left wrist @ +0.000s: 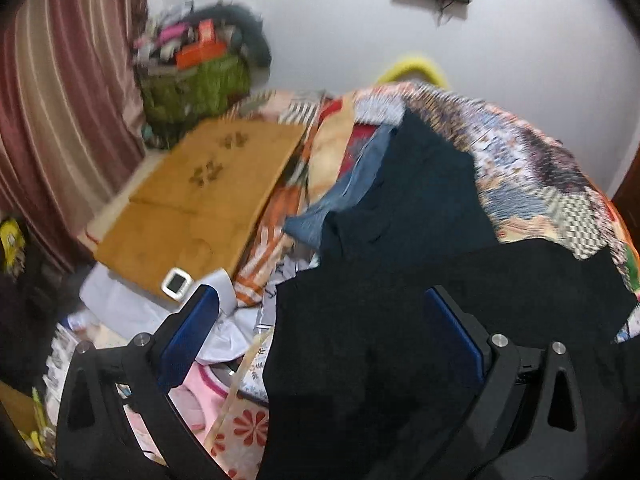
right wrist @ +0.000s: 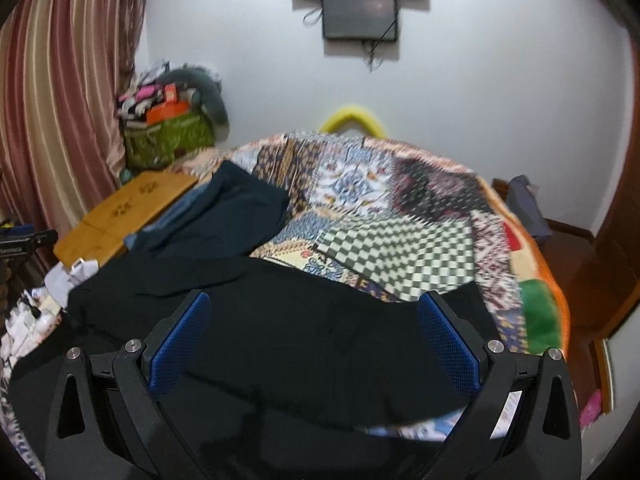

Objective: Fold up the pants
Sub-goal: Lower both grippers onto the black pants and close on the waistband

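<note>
Holding my left gripper (left wrist: 320,300) and right gripper (right wrist: 314,306) wide apart, gripping nothing. Black pants (right wrist: 280,332) are lying flat on patchwork blanket (right wrist: 400,208), right under both. Dark blue clothes (right wrist: 236,208) are lying just behind, beside yellow board (left wrist: 208,196).

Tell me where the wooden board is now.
The wooden board lies at the left of both views, on the bed edge between the striped curtain and the dark pants.
</note>
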Demonstrator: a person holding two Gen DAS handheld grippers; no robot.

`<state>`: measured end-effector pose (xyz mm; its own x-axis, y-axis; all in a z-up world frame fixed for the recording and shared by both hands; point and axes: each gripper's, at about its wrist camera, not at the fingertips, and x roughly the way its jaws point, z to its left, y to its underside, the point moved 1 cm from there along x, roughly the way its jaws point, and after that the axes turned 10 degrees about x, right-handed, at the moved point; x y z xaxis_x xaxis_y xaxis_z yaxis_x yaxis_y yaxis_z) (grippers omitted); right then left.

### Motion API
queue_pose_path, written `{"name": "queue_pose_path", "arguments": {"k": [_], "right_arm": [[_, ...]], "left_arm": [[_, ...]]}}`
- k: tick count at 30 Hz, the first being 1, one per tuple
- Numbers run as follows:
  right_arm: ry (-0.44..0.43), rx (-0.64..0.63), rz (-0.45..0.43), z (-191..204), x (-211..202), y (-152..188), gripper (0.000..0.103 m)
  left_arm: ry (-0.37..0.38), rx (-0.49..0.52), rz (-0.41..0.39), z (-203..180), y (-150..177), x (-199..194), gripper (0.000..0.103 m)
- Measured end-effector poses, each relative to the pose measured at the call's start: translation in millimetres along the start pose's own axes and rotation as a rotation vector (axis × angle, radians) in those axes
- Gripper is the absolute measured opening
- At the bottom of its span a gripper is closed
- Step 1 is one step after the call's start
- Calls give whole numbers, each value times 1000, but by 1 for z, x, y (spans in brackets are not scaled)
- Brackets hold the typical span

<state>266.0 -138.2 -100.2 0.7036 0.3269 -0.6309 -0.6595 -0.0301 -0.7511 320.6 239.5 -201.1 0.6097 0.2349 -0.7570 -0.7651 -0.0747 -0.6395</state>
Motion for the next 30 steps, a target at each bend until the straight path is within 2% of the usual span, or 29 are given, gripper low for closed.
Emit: {"name": "queue_pose_path", "arguments": {"k": [3, 5, 8, 11, 14, 18, 20, 21, 24, 26, 27, 29, 30], "right_arm": [[-11, -23, 73, 0, 35, -2, 102], [-19, -42, 126, -2, 61, -5, 101], [-13, -54, 195, -4, 94, -7, 100], [-17, -91, 253, -4, 123, -8, 98], [-39, -107, 297, -3, 144, -10, 98], [-68, -116, 341, 0, 165, -14, 98], [-74, -146, 362, 4, 175, -15, 87], [-81, -160, 382, 7, 181, -15, 85], [-124, -125, 402, 6, 189, -17, 81], [-132, -110, 391, 6, 188, -18, 71], [-130, -114, 377, 8, 184, -15, 67], [-123, -115, 358, 9, 180, -12, 50], [-120, -116, 352, 10, 177, -10, 46]], "left_arm": [[8, 1, 84, 5, 1, 42, 93], [27, 8, 137, 6, 2, 64, 81], [64, -1, 215, 6, 5, 99, 74], [88, -23, 278, 9, 6, 128, 72], [181, -69, 378, 10, 9, 161, 72], [229, -92, 420, 7, 11, 181, 70], [258, -80, 412, 4, 9, 181, 57], [273, -71, 405, 2, 9, 179, 56], [226, -20, 381, -5, 8, 172, 45], [157, 17, 376, -8, 8, 166, 19], [130, 25, 377, -8, 8, 164, 17], [129, 10, 373, -4, 10, 159, 6], [117, 13, 371, -4, 9, 157, 5]]}}
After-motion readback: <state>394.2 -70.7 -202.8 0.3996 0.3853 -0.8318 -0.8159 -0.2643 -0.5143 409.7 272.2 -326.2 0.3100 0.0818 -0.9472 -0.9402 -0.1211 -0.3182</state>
